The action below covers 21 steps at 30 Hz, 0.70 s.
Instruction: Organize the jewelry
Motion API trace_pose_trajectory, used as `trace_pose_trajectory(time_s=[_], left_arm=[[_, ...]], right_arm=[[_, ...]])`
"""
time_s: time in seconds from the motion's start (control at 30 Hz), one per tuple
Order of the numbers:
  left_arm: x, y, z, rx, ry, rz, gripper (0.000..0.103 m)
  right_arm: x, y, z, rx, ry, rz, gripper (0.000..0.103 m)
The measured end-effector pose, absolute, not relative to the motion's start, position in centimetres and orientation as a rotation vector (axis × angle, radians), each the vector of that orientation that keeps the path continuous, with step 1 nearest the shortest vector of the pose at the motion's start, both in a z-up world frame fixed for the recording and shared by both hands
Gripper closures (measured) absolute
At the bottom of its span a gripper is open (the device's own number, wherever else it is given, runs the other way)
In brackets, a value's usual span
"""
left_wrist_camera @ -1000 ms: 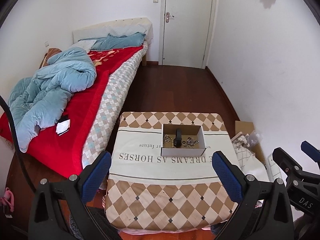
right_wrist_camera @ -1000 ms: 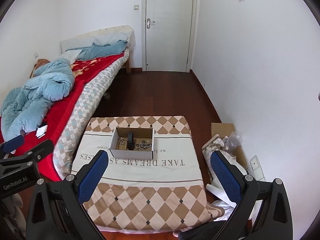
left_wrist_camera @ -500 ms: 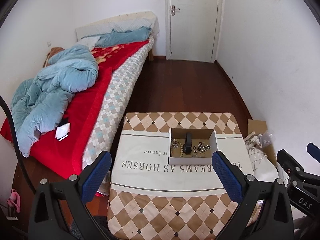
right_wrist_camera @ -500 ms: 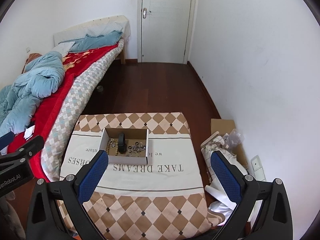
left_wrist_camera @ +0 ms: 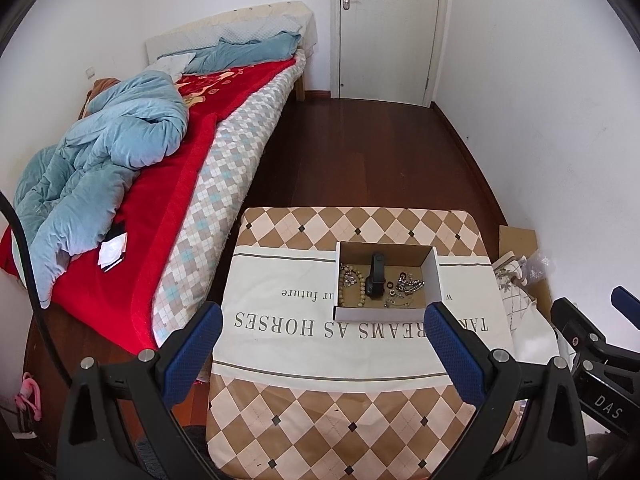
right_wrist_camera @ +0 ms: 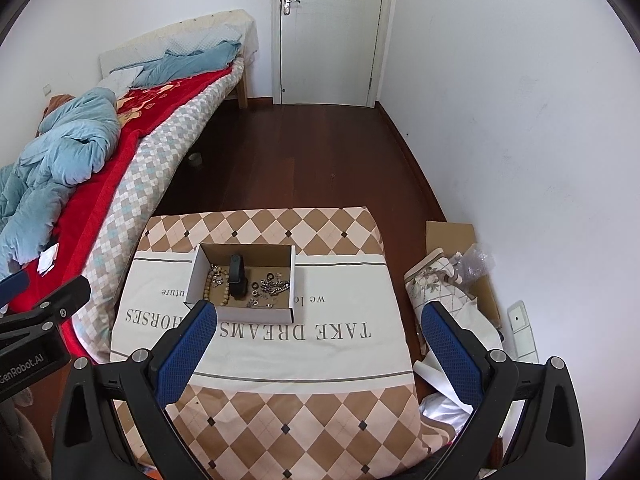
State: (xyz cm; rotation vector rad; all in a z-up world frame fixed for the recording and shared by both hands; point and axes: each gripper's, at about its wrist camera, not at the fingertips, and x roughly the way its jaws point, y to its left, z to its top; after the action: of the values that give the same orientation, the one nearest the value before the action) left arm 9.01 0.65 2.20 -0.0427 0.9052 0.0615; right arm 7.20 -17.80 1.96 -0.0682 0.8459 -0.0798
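Left wrist view: the left gripper [left_wrist_camera: 320, 332] hangs above a cloth-covered table [left_wrist_camera: 304, 400], its blue-padded fingers [left_wrist_camera: 192, 356] spread wide and empty. A small cardboard box [left_wrist_camera: 386, 314] sits just past centre toward 1 o'clock, holding a beaded bracelet [left_wrist_camera: 352, 294], a black watch-like band [left_wrist_camera: 376, 276] and silver jewelry [left_wrist_camera: 406, 286]. A bed [left_wrist_camera: 168, 208] lies at 10 o'clock.

Right wrist view: the right gripper [right_wrist_camera: 318, 332] also hangs wide open and empty — the box [right_wrist_camera: 244, 312] sits at 11 o'clock, just beyond its left finger.

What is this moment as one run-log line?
left tongs open, empty | right tongs open, empty | jewelry in box untouched
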Motion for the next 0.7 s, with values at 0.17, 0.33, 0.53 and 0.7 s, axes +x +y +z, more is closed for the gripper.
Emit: trace_pose_trajectory(time_s=[0.17, 0.33, 0.53, 0.7], left_arm=[[9.1, 0.8, 2.3, -0.043, 0.9, 0.062, 0.0], [8.9, 0.8, 2.6, -0.039, 0.892, 0.069, 0.0], [8.7, 0.7, 2.6, -0.031, 0.89, 0.074, 0.0], [8.4, 0.7, 2.5, -0.028, 0.893, 0.072, 0.0]], right_arm=[[7.3, -17.2, 2.0, -0.077, 0.846, -0.072, 0.0], [7.2, -16.9, 2.0, -0.081, 0.849, -0.064, 0.0], [7.0, -16.6, 2.1, -0.084, 0.849, -0.057, 0.0], [7.0, -16.6, 2.2, -0.083, 0.851, -0.054, 0.0]])
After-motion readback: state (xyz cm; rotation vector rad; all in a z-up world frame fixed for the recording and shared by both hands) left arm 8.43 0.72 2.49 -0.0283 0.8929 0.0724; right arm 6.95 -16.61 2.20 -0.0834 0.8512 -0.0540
